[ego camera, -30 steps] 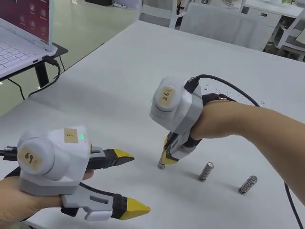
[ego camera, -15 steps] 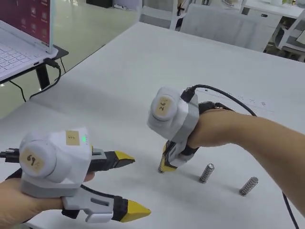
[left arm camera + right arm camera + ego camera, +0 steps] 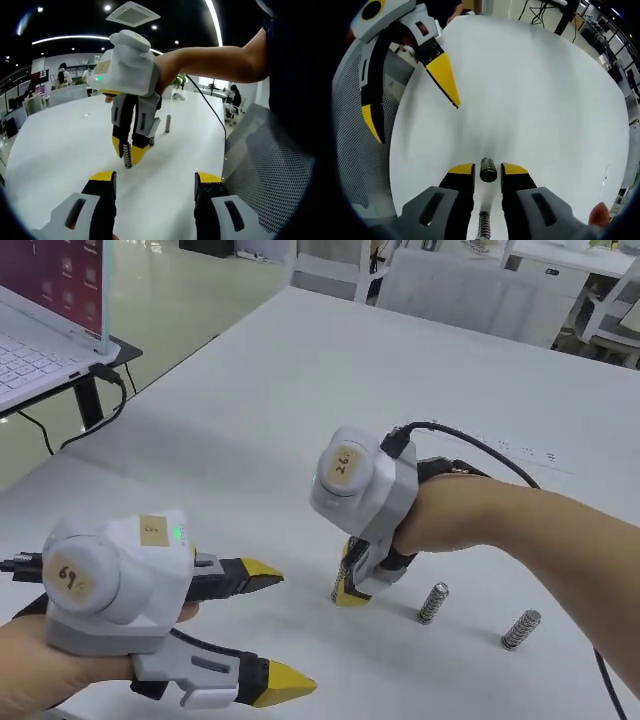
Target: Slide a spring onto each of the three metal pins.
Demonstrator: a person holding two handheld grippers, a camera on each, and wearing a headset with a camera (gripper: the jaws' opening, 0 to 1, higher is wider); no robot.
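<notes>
while the left gripper hovers low over the table with its jaws spread wide and nothing between them, the right gripper points straight down, jaws pinched on a spring that stands upright, long axis vertical, lower end at the tabletop. further right a second spring and a third spring stand on end, apart.

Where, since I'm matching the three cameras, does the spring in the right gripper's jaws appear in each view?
Head view: spring lower centre, upright between the right gripper's yellow tips.
Left gripper view: left of centre, between the yellow tips reaching down.
Right gripper view: bottom centre, seen end-on between the jaws.
Shared landmark: the left gripper's open yellow tips.
</notes>
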